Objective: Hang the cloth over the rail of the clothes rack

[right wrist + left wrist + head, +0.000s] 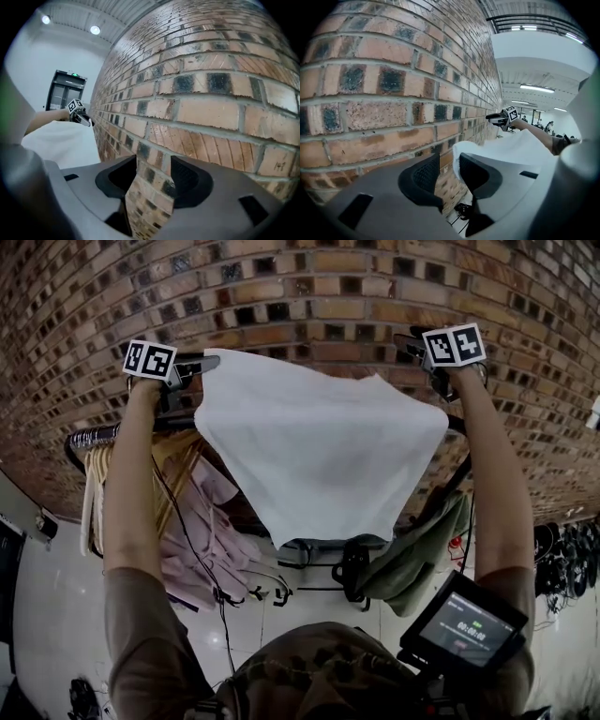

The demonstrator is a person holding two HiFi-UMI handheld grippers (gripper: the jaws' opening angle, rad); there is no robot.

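A white cloth (319, 446) hangs draped over the black rail (94, 435) of the clothes rack, its lower point hanging down in the middle. My left gripper (208, 362) is at the cloth's upper left corner. In the left gripper view its jaws (449, 173) stand apart; the cloth's edge (457, 154) lies against the right finger and brick shows through the gap. My right gripper (412, 341) is above the cloth's upper right corner. In the right gripper view it (153, 176) is open and empty, facing the wall, with the cloth (61, 145) off to its left.
A brick wall (309, 296) stands close behind the rack. Pink and beige garments (202, 512) hang on hangers on the rail's left, an olive one (412, 559) on its right. A device with a screen (464, 624) sits at the lower right. Cables (562, 554) lie on the floor.
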